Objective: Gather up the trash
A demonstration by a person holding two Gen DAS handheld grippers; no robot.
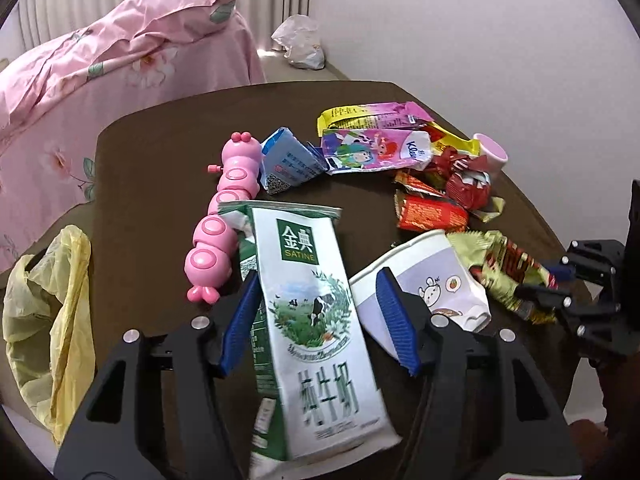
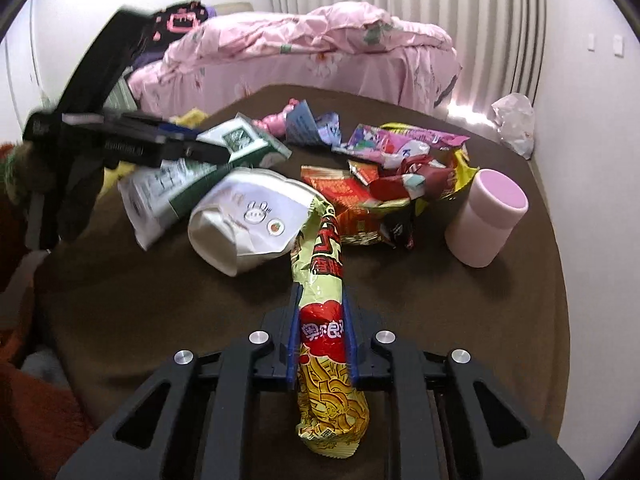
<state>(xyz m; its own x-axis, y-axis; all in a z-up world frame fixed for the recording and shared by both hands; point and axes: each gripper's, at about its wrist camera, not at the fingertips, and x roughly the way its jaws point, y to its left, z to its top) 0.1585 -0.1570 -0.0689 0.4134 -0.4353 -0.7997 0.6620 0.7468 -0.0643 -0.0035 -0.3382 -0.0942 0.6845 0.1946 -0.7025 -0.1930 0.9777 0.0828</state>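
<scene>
A white and green milk carton (image 1: 316, 320) is raised off the brown table (image 1: 160, 152) and stands between the blue pads of my left gripper (image 1: 318, 276), which is shut on it. The same carton (image 2: 176, 188) looks blurred in the right wrist view, with the left gripper (image 2: 196, 148) across it. My right gripper (image 2: 320, 292) is shut on a long yellow-green and red snack wrapper (image 2: 324, 360), whose far end lies against a crushed white paper cup (image 2: 248, 216). The right gripper (image 1: 548, 284) also shows at the right edge of the left wrist view, with that wrapper (image 1: 504, 264).
A heap of coloured wrappers (image 1: 432, 200) and a blue carton (image 1: 284, 160) lie at the table's far side. A pink caterpillar toy (image 1: 216, 232) lies left of the milk carton. A pink cup (image 2: 484, 216) stands at the right. A yellow plastic bag (image 1: 48, 312) hangs left, near a pink bed (image 1: 100, 60).
</scene>
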